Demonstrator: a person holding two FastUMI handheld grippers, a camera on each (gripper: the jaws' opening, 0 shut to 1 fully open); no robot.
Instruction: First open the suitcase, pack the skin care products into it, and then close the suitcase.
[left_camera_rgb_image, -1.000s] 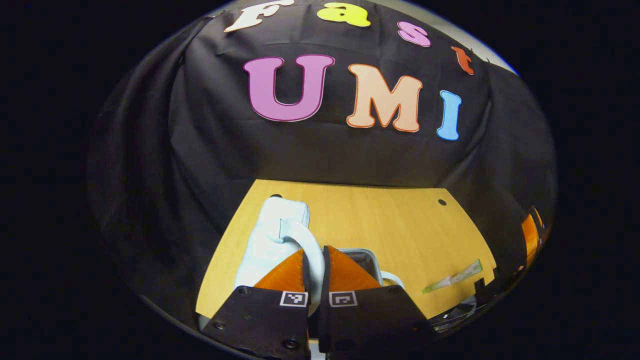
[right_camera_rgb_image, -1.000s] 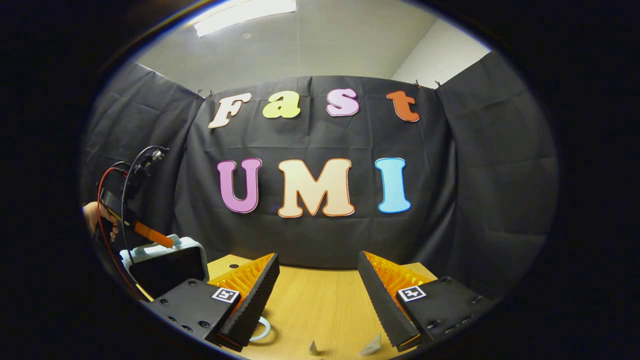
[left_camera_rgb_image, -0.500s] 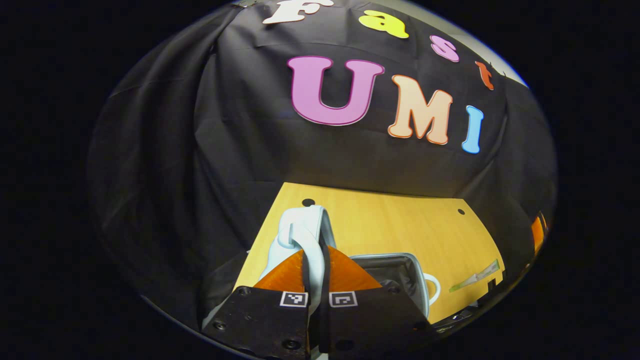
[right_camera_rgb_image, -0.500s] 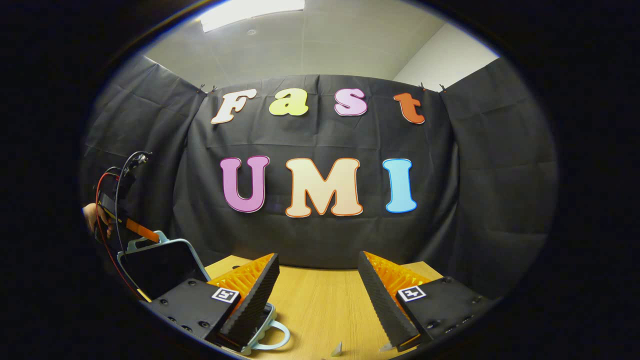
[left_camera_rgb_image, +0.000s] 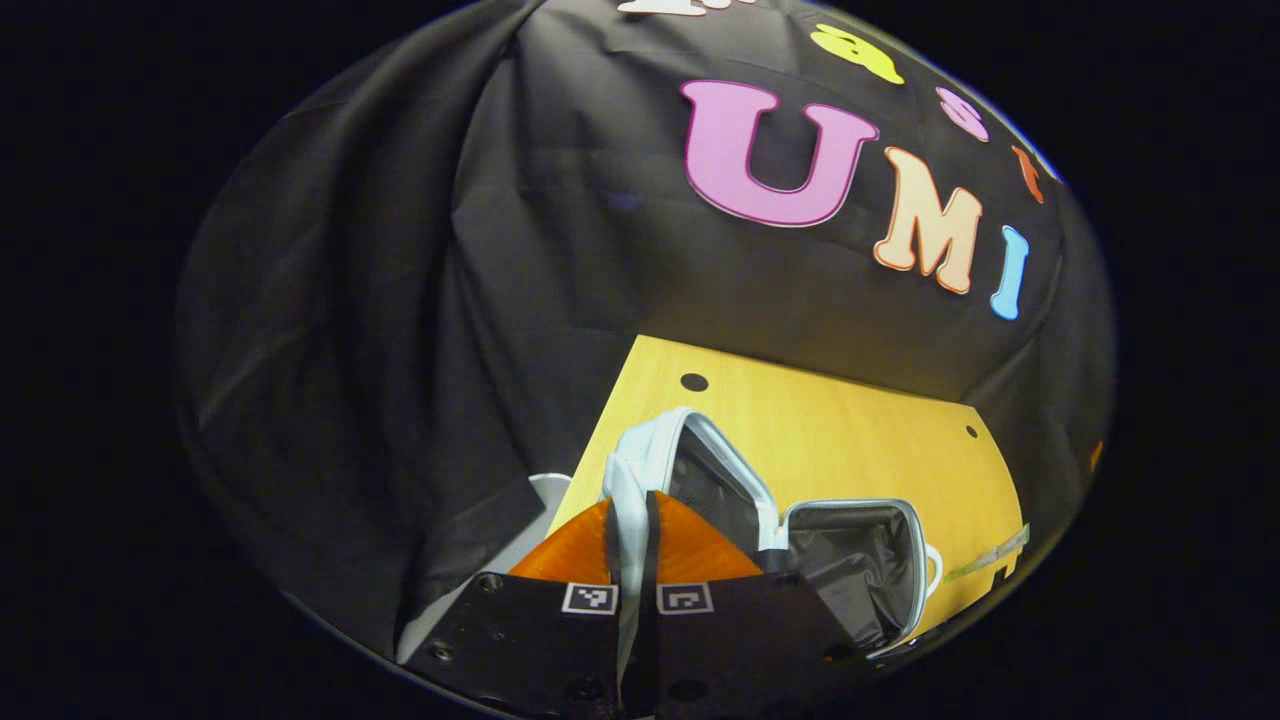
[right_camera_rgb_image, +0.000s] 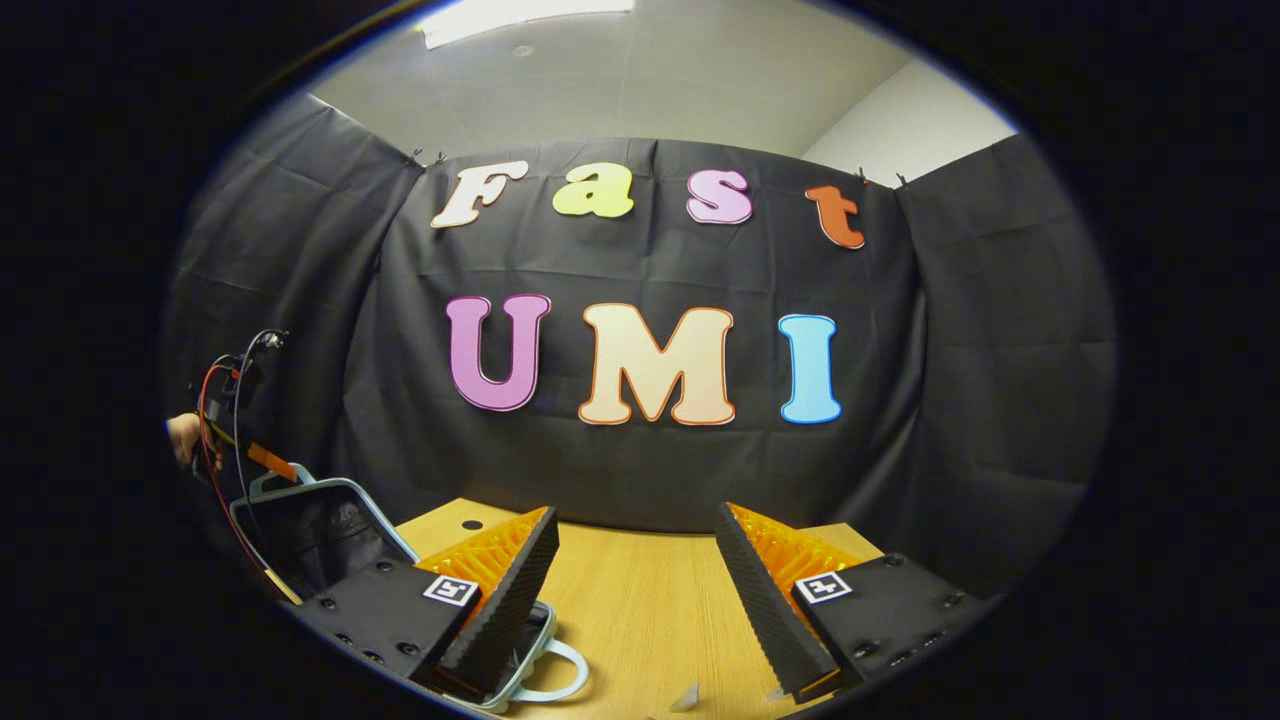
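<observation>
On the wooden table (left_camera_rgb_image: 840, 440), at about five o'clock in the left gripper view, I find the suitcase (left_camera_rgb_image: 850, 560) lying open, its pale blue shell showing a dark lined interior. Its lid (left_camera_rgb_image: 700, 480) stands raised at six o'clock, tilted back toward the table's near-left edge. My left gripper (left_camera_rgb_image: 630, 540) has its two orange fingers (left_camera_rgb_image: 575, 550) closed narrow on the lid handle (left_camera_rgb_image: 625, 520), which runs up between them; both fingers press against it. A second pale handle (left_camera_rgb_image: 935, 565) projects from the base half at four o'clock. Beyond it, at the table's edge near four o'clock, I note a thin greenish sachet (left_camera_rgb_image: 985, 555) lying flat.

From the right gripper view, my right gripper (right_camera_rgb_image: 635, 590) hovers over the table (right_camera_rgb_image: 640, 600) with its fingers spread wide and nothing between them. At eight o'clock I see the raised lid (right_camera_rgb_image: 310, 540), dark lining facing me, with the other gripper (right_camera_rgb_image: 270, 462) at its top edge, red and black cables above it, and a hand (right_camera_rgb_image: 183, 437) behind it at nine o'clock. Just under my left finger (right_camera_rgb_image: 490, 590), at seven o'clock, the base half's pale handle (right_camera_rgb_image: 560, 675) loops out onto the table. Two small pale items (right_camera_rgb_image: 685, 698) lie at six o'clock by the lower edge; I cannot tell what they are.
</observation>
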